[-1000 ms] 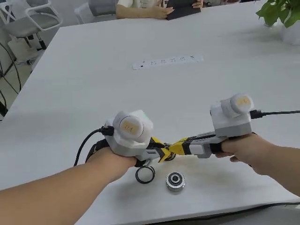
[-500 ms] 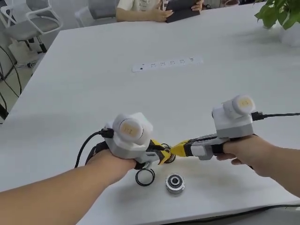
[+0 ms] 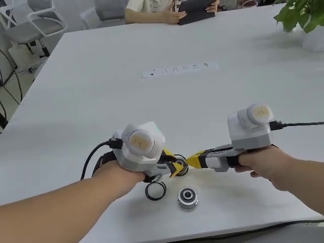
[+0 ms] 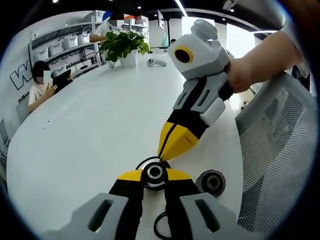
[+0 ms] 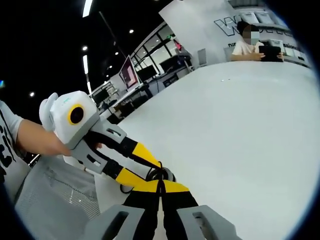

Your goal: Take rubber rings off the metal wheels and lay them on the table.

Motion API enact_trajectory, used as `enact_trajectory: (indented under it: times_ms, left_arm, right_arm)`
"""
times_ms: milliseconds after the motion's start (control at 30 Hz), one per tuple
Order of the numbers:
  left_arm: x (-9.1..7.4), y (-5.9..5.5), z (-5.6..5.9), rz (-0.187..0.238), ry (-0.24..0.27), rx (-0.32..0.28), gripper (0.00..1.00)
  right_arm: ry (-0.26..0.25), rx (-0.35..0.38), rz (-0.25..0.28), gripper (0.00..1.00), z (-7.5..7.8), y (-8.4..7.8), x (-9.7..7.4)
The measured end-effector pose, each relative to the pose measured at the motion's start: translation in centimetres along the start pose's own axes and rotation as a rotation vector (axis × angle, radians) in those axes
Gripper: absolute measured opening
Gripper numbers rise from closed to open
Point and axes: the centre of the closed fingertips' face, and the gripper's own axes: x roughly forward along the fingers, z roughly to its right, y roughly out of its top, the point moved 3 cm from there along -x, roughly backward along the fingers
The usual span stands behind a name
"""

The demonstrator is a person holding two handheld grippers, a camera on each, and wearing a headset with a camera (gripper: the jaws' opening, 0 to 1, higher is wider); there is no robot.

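Note:
My left gripper [image 3: 176, 168] points right and is shut on a small metal wheel [image 4: 153, 173], held just above the white table [image 3: 101, 86]. A black rubber ring [image 5: 163, 173] hangs partly off that wheel. My right gripper [image 3: 189, 162] comes in from the right, its yellow tips shut on the ring's edge [image 4: 161, 159]. In the right gripper view its jaws [image 5: 160, 184] meet at the ring, and the left gripper [image 5: 107, 150] reaches in from the left. On the table in front lie a loose black ring [image 3: 155, 190] and a bare metal wheel [image 3: 188, 197].
A white power strip [image 3: 180, 67] lies mid-table. A potted plant [image 3: 299, 13] stands at the far right corner. A person with a tablet [image 3: 195, 8] sits at the far end. Chairs [image 3: 35, 23] stand to the left. The table's near edge runs just behind the bare wheel.

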Motion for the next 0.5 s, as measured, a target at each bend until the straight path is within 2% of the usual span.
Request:
enact_trajectory:
  times_ms: [133, 333, 500]
  left_arm:
    - [-0.3, 0.0, 0.2, 0.013, -0.002, -0.020, 0.13]
    - [-0.9, 0.4, 0.8, 0.032, -0.013, -0.017, 0.16]
    - [-1.4, 0.1, 0.9, 0.041, -0.009, -0.015, 0.17]
  right_arm:
    - [-0.002, 0.002, 0.004, 0.00, 0.0, 0.0, 0.0]
    - [0.000, 0.007, 0.007, 0.00, 0.0, 0.0, 0.0]
    - [0.001, 0.014, 0.020, 0.00, -0.1, 0.3, -0.2]
